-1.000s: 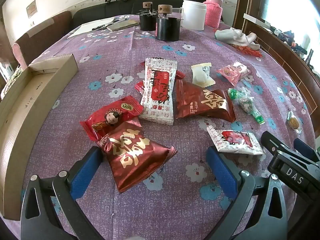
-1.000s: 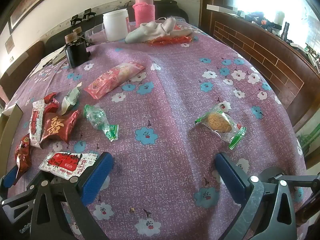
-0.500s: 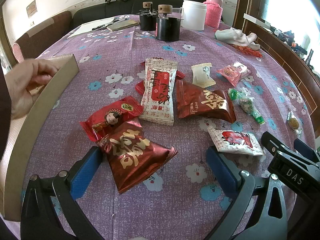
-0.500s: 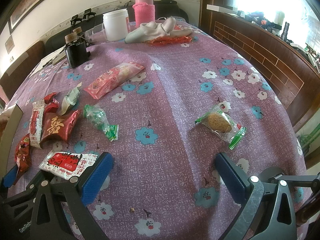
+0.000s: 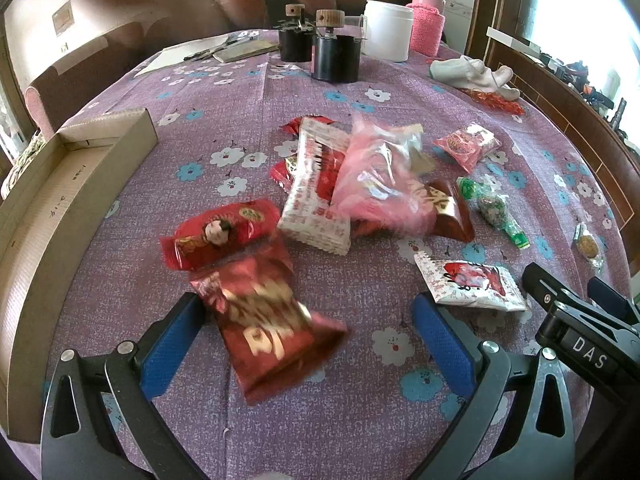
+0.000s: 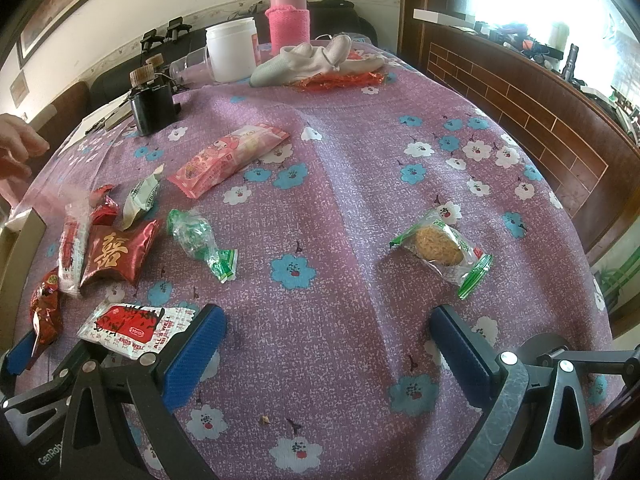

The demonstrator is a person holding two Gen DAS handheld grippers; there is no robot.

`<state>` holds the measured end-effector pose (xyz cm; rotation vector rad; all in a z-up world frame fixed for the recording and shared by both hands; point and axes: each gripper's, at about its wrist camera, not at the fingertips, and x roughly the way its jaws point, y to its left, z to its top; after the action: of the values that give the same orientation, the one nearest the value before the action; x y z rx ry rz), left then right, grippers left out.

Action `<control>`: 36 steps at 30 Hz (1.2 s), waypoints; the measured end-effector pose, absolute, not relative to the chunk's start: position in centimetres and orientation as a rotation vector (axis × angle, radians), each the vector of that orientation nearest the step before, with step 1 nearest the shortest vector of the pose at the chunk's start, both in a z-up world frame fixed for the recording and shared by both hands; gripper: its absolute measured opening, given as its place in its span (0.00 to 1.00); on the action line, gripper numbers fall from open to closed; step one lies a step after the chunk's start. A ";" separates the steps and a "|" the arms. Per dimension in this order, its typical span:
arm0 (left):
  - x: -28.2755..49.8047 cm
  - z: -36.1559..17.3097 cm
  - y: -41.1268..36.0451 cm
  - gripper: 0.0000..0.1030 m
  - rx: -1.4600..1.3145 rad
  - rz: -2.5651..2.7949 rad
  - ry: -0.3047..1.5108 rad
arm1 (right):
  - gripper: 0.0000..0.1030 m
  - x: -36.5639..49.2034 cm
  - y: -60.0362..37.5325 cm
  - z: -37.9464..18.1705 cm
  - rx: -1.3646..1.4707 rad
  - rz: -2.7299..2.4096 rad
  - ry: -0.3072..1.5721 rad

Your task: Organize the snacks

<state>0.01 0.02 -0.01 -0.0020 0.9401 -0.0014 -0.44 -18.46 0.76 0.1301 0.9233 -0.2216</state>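
Down low, the left claw (image 5: 304,332) is gaping wide with nothing gripped, its blue pads straddling a dark red foil packet (image 5: 268,320) that is lying blurred on the surface (image 5: 360,420). Its left pad is touching or nearly touching the packet's edge; the right pad is sitting well clear. Just beyond, a bright red packet with a cartoon face (image 5: 220,232) is overlapping the foil packet's far end. Further out, a white and red wrapper (image 5: 316,196) is lying under a blurred pink translucent bag (image 5: 380,176), which is covering part of another dark red packet (image 5: 448,212). An open cardboard box (image 5: 60,208) is sitting at the left edge of the surface.

Alongside, the right claw (image 6: 328,344) is also spread wide and holding nothing, hovering above bare floral cloth. A white snack with a red panel (image 6: 132,324) is lying just beside its left pad. A clear green-trimmed packet with a round biscuit (image 6: 440,248) is resting ahead of its right pad, apart from it. A green candy wrapper (image 6: 200,240) and a long pink packet (image 6: 228,160) are lying further off. A person's hand (image 6: 16,148) is showing at the left edge.
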 end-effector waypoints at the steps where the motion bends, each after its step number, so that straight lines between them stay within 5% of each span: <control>1: 0.0 0.0 0.0 1.00 -0.002 -0.001 0.940 | 1.00 -0.4 -18.5 0.8 0.130 -0.222 0.923; 36: -0.4 0.0 -0.1 1.00 0.045 -0.069 0.988 | 1.00 -0.5 -18.5 0.8 0.127 -0.200 0.924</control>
<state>-0.38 -0.12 0.02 0.0447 0.9875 -0.0692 -0.54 -18.53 0.76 0.1274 0.9242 -0.2003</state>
